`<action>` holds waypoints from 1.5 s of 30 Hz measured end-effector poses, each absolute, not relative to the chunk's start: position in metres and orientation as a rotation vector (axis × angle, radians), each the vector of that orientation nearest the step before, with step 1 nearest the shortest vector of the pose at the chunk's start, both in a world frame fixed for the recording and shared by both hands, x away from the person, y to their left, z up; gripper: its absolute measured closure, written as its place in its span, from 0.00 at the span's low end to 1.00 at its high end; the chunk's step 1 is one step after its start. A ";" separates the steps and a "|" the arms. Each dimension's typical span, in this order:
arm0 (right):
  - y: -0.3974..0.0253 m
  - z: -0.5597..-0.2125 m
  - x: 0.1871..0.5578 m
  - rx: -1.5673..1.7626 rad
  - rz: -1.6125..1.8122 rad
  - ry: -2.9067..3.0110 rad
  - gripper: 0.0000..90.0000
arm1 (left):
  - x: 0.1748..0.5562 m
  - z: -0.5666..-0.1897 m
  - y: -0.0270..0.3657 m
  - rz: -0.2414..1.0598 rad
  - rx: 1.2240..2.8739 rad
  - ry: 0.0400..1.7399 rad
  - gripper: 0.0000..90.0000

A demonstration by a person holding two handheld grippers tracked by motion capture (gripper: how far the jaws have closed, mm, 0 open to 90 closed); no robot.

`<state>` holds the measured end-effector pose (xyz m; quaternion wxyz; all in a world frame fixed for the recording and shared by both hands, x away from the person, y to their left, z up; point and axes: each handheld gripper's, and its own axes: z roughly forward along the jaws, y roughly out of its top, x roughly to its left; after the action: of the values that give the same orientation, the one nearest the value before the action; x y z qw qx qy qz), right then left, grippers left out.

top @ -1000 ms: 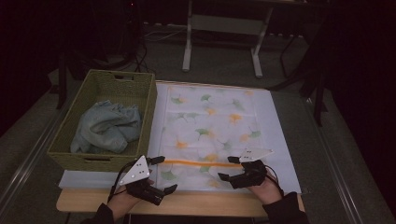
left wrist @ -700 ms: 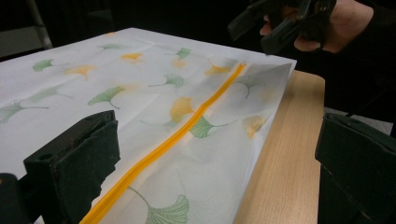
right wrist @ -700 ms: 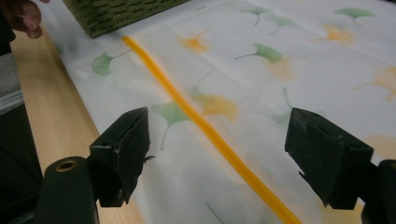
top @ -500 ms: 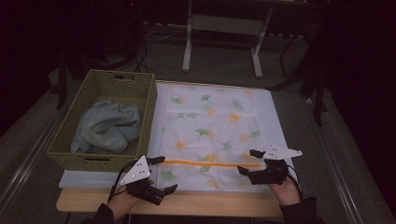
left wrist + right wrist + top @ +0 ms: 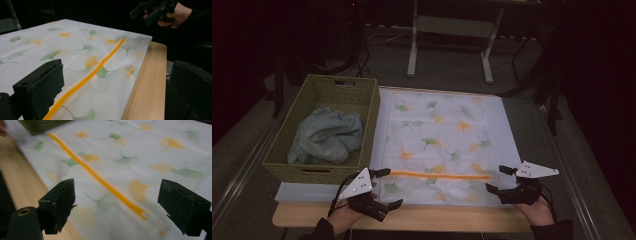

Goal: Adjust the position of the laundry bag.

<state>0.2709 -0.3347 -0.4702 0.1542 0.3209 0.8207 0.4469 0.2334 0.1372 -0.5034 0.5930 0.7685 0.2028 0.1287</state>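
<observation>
High view is showing a leaf-printed cloth (image 5: 439, 142) lying flat on the desk (image 5: 447, 220), its orange stripe (image 5: 441, 175) running between left tongs (image 5: 384, 189) and right tongs (image 5: 499, 179), both spread; a wicker basket (image 5: 319, 165) holding crumpled fabric (image 5: 326, 136) is sitting beside it.

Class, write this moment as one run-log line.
left gripper: open, near cloth's left corner | right gripper: open, at orange stripe's right end | cloth: flat | basket: holds towel

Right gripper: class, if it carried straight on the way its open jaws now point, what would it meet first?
Most likely the leaf-print cloth, near the end of its orange stripe, which lies between the right gripper's jaws; exact depth is unclear.
</observation>
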 end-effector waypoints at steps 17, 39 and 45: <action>-0.373 -0.496 0.283 1.050 1.173 2.352 0.53 | 0.234 -0.503 0.138 0.301 1.749 0.448 0.01; -0.359 -0.528 0.302 1.075 0.963 2.450 0.55 | 0.235 -0.505 0.137 0.283 1.771 0.462 0.01; -0.352 -0.527 0.300 1.053 0.938 2.457 0.76 | 0.235 -0.505 0.136 0.303 1.777 0.462 0.01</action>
<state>0.3003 -0.3518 -0.5267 0.1535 0.3674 0.8571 0.3270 0.2346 0.1363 -0.5051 0.5974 0.7659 0.1989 0.1304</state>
